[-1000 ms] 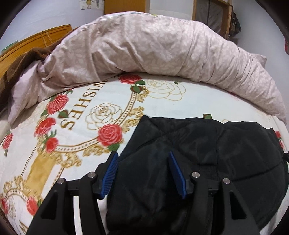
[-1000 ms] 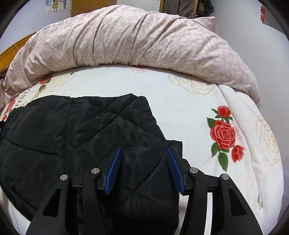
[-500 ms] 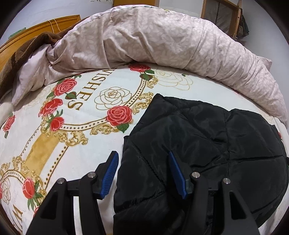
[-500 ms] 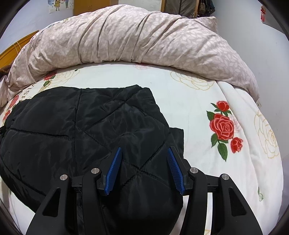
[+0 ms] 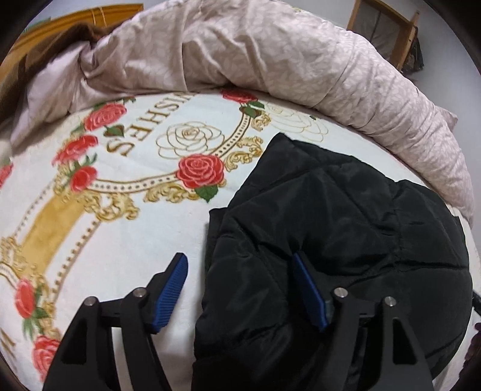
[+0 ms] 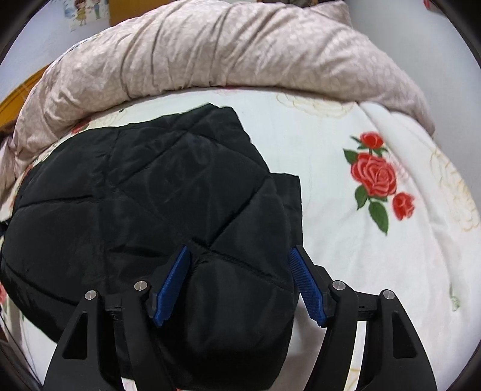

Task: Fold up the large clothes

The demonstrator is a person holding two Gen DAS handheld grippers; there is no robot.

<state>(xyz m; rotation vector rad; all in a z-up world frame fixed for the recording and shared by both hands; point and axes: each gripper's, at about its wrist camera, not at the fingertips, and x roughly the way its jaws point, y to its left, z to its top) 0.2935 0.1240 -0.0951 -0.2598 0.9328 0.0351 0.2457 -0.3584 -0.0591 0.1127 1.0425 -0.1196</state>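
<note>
Left wrist view showed both grippers, left gripper [image 5: 240, 288] and right gripper [image 6: 240, 279], opening, gripping nothing; the puffy black jacket [image 5: 345, 240] at five o'clock risked springing unfolded

Rose-print bed [image 5: 126, 240]: black jacket [image 5: 330, 228], bunched duvet [image 5: 270, 51].

the black jacket [image 5: 330, 228] is quilted cloth with a faint sheen, puffy between stitched seams. the bedsheet [image 5: 144, 240] looks like soft matt cloth, printed with roses. the duvet [image 6: 228, 51] is crinkled matt fabric. the headboard [image 5: 69, 18] seems to be varnished wood, though blurred. the tongs' pads [image 6: 174, 282] are ribbed blue, on matt black plastic.
</note>
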